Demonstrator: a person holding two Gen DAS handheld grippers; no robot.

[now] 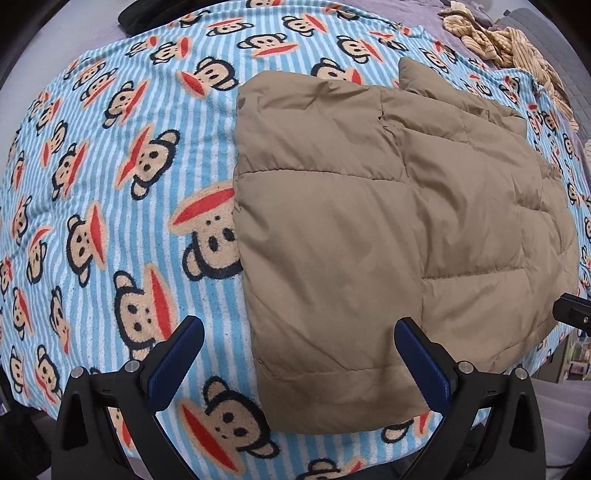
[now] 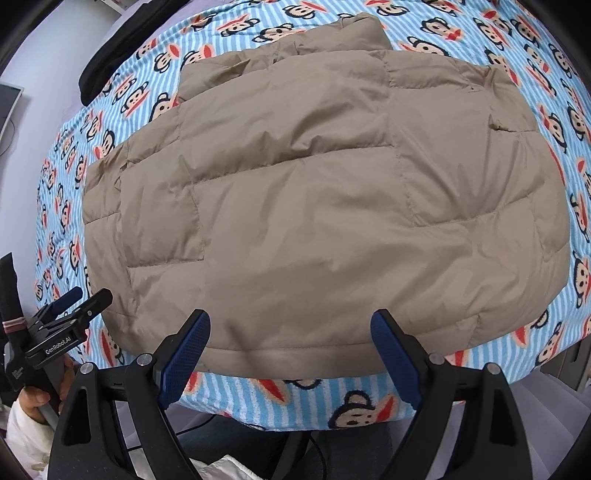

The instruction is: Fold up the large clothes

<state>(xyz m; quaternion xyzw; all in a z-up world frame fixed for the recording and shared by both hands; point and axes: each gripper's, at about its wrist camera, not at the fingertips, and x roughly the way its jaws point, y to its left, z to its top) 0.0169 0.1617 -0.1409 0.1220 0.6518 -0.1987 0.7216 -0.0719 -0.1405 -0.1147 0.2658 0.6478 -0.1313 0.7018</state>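
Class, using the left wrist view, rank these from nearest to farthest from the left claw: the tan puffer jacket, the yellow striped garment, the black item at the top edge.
1. Tan puffer jacket: just ahead of the left claw, right of centre.
2. Black item: far edge, upper left.
3. Yellow striped garment: far upper right corner.
Items 2 and 3 are too close to call.

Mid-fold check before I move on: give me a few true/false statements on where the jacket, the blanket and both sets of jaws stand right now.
1. The tan puffer jacket lies folded on the monkey-print blanket. True.
2. The left gripper is shut on the jacket. False: its jaws are open, holding nothing.
3. The right gripper has open jaws near the jacket's near hem. True.
4. The blanket is plain grey. False: blue and white stripes with monkey faces.
5. A yellow striped garment lies beyond the jacket. True.
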